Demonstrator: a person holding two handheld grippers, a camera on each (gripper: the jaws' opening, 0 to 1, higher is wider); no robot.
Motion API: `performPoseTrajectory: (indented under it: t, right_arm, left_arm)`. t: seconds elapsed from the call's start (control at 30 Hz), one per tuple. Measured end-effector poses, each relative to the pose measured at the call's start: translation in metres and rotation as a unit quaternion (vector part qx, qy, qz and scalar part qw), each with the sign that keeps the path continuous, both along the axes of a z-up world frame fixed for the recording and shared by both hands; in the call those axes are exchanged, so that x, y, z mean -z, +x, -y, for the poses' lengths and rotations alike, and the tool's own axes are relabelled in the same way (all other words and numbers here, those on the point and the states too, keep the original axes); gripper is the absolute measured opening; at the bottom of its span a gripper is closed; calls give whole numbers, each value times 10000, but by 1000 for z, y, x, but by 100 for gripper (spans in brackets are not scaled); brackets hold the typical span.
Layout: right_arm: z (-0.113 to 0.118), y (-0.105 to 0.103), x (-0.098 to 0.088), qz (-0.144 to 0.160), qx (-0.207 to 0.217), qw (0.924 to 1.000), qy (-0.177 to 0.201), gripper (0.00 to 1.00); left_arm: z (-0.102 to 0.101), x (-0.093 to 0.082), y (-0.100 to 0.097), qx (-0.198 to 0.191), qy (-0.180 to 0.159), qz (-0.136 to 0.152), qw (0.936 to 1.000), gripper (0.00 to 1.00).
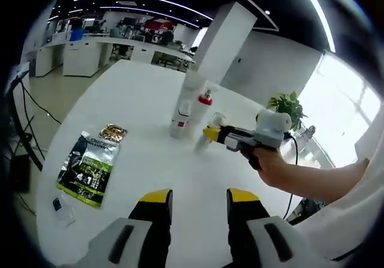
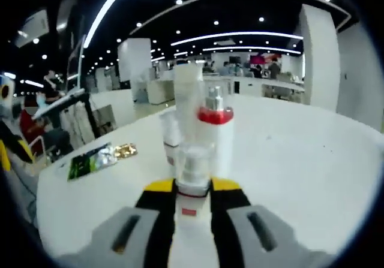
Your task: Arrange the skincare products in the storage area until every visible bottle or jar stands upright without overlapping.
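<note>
On the round white table (image 1: 138, 94) stands a cluster of skincare bottles: a tall white bottle (image 1: 191, 91), one with a red collar and pump (image 1: 204, 103), and a short white one (image 1: 178, 124). In the right gripper view they are the tall bottle (image 2: 187, 91), the red-collared bottle (image 2: 216, 130) and the short one (image 2: 170, 133), all upright. My right gripper (image 2: 192, 187) is shut on a small white bottle with a clear cap (image 2: 193, 169), close in front of the cluster. It enters the left gripper view (image 1: 217, 135), where the held bottle (image 1: 201, 143) is low over the table. My left gripper (image 1: 200, 199) hangs open above the near table.
A green snack pouch (image 1: 90, 166) and a small gold packet (image 1: 113, 132) lie left of the bottles. A small clear wrapper (image 1: 60, 208) lies near the table's edge. A potted plant (image 1: 288, 106) stands beyond the far right. Office desks and people fill the background.
</note>
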State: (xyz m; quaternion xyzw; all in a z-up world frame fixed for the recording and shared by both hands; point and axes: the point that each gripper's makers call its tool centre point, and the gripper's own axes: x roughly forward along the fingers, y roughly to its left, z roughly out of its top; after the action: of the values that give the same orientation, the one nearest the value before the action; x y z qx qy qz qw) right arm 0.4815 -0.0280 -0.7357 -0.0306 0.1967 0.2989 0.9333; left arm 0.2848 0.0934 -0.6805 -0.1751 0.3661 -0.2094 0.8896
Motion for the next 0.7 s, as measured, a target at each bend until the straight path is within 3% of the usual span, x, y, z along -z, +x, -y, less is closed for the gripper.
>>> performPoseTrajectory:
  t: [0.07, 0.3, 0.53, 0.7]
  right_arm:
    - [-2, 4, -3, 75, 41, 9999, 83, 19]
    - [-9, 10, -1, 492, -58, 9983, -310, 19]
    - [-9, 11, -2, 564, -68, 9979, -322, 20]
    - [-7, 7, 7, 459, -112, 9974, -544, 21]
  left_arm:
    - [0, 0, 0, 17, 14, -10, 10000, 37]
    - [-2, 3, 0, 25, 47, -49, 10000, 37]
    - [-1, 5, -7, 143, 189, -35, 9997, 37]
    - [0, 4, -11, 84, 144, -20, 9999, 37]
